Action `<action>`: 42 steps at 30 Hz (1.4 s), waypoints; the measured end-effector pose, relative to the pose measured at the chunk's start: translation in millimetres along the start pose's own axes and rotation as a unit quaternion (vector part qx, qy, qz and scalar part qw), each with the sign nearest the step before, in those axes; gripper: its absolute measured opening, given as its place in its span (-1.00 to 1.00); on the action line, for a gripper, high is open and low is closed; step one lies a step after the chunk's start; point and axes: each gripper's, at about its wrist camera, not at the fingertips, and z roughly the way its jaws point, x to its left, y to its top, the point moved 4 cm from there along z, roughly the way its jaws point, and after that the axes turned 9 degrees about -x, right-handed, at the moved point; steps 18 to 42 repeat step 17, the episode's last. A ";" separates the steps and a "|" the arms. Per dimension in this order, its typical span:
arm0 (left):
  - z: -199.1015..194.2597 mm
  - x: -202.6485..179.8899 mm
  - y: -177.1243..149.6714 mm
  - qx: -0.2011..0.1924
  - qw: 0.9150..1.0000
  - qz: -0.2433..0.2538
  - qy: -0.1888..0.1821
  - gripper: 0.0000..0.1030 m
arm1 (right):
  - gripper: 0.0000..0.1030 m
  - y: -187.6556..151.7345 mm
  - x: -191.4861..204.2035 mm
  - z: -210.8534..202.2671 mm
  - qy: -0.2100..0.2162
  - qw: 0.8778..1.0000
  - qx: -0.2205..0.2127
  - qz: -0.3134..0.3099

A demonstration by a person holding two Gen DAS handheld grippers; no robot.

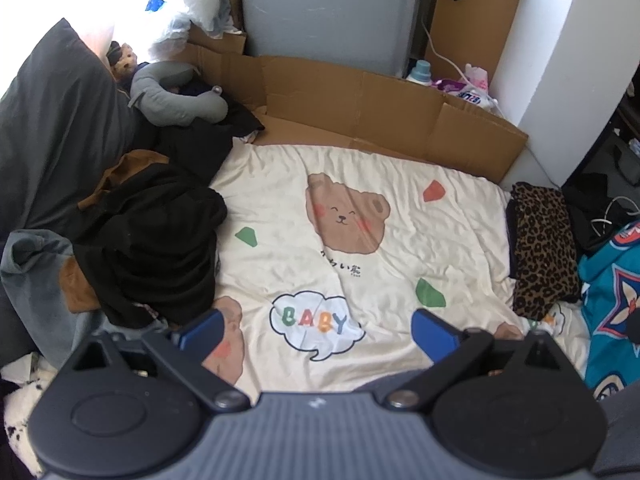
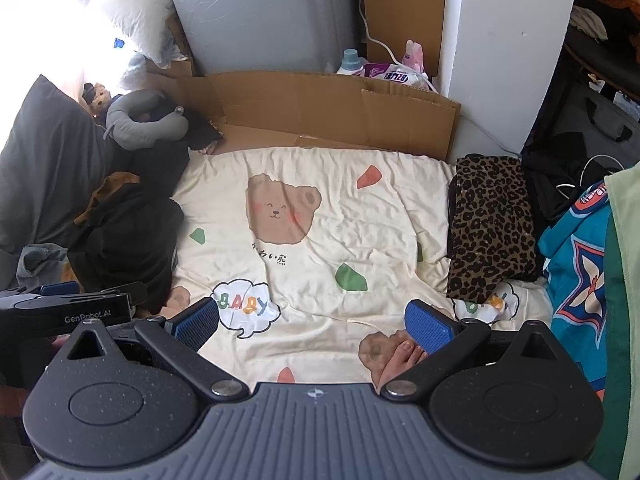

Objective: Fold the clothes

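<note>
Between garments, by the look of it: nothing spread out yet. Best to reach left into the dark clothes pile (image 1: 152, 236), pinch one piece by a seam or shoulder edge rather than a bunched middle, lift clear, and spread flat on the bare stretch of cream bear-print sheet (image 1: 360, 240) before any crease.

Plenty of open bed in the centre. Flattened cardboard (image 1: 380, 108) along the far side, grey pillow (image 1: 52, 128) far left, folded leopard-print garment (image 2: 492, 224) parked at the right edge, neck pillow (image 1: 172, 96) beyond the pile.

Left claw (image 1: 316, 330) spread wide, empty, hovering. Right claw (image 2: 312, 322) likewise spread, empty. Bare toes (image 2: 404, 354) just beneath.
</note>
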 end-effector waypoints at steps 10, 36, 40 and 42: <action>0.7 1.5 -0.1 0.002 1.000 -0.002 -0.001 0.96 | 0.98 -0.1 -1.4 0.2 -0.003 1.000 0.001 0.000; 1.9 4.0 0.1 0.005 1.000 -0.004 -0.005 0.97 | 0.98 0.0 -3.0 0.8 -0.003 1.000 0.003 0.001; 1.9 4.0 0.1 0.005 1.000 -0.004 -0.005 0.97 | 0.98 0.0 -3.0 0.8 -0.003 1.000 0.003 0.001; 1.9 4.0 0.1 0.005 1.000 -0.004 -0.005 0.97 | 0.98 0.0 -3.0 0.8 -0.003 1.000 0.003 0.001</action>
